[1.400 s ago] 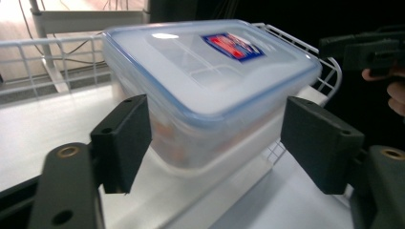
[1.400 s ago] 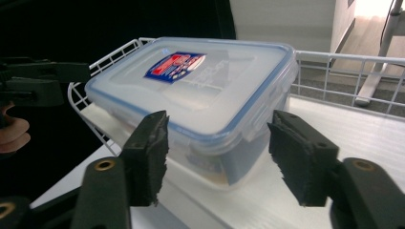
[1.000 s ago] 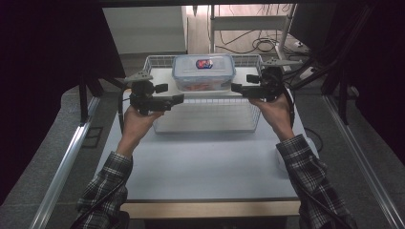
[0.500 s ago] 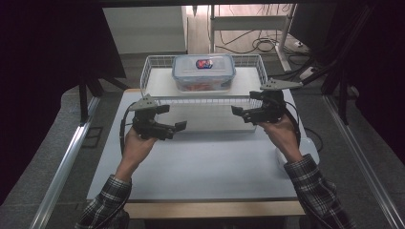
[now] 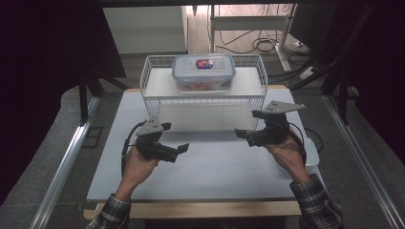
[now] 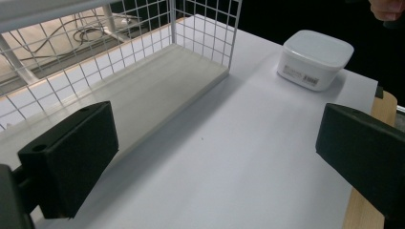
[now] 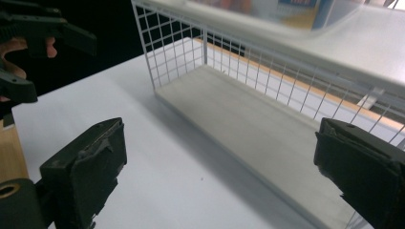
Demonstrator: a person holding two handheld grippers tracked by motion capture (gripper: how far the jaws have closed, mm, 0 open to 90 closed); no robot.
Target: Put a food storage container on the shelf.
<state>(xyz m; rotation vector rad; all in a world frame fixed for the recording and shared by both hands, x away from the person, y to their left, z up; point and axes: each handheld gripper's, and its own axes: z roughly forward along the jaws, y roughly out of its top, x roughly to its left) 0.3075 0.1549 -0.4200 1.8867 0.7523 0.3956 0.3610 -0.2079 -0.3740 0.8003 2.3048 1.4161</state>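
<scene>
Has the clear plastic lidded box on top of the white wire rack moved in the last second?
No. The clear plastic lidded box sits at the same spot on the white wire rack; the two grippers drew back toward the person.

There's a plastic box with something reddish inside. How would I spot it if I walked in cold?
Find the white wire rack at the far side of the table. On its upper shelf sits the clear lidded box. Its blue-rimmed lid and red-and-blue sticker distinguish it from the plain white tub down on the table.

lidded container (image 7: 286, 14): blurred, cut by top edge in right gripper view
container contents (image 5: 203, 86): reddish, too small to identify
lid label (image 5: 205, 63): unreadable
</scene>
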